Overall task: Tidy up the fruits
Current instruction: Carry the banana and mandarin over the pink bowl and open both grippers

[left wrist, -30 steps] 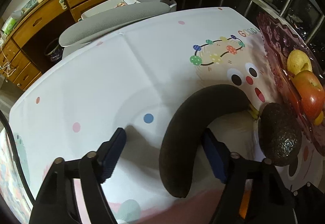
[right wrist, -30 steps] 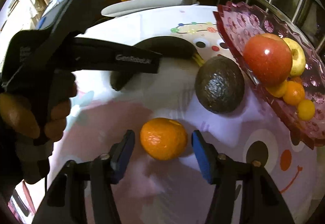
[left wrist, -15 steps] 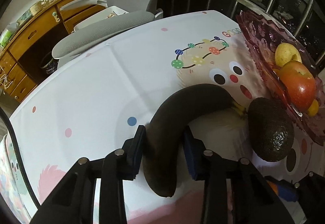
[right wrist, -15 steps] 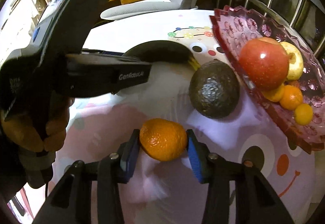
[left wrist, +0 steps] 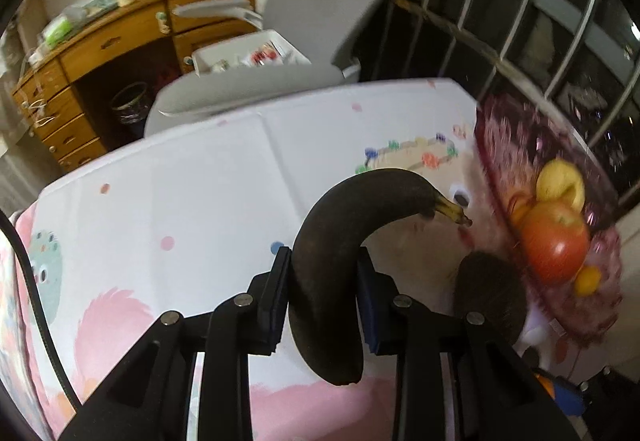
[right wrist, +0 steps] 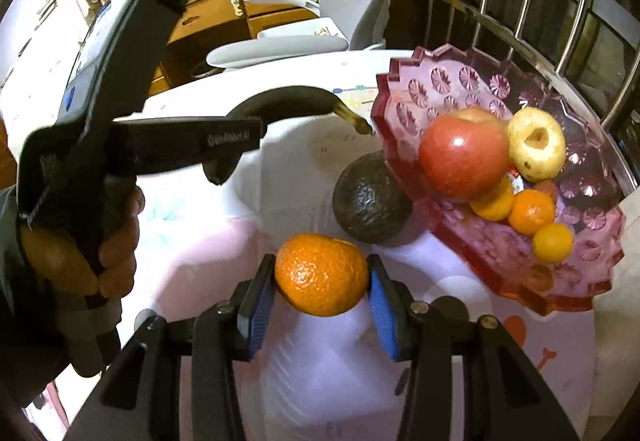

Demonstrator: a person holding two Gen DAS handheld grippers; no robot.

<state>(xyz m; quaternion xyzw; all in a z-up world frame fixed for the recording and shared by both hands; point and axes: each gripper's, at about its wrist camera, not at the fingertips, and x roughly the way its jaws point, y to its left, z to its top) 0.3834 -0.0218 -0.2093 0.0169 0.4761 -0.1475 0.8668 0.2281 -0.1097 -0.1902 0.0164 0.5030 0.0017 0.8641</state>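
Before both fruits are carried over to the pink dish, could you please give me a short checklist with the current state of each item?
1. Left gripper shut on the banana: ok.
2. Right gripper shut on the orange: ok.
3. Banana clear of the tablecloth: cannot tell.
4. Free space in the pink dish for both: ok, its far half is bare.
5. Avocado out of the path: not ok, it sits against the dish's near rim.
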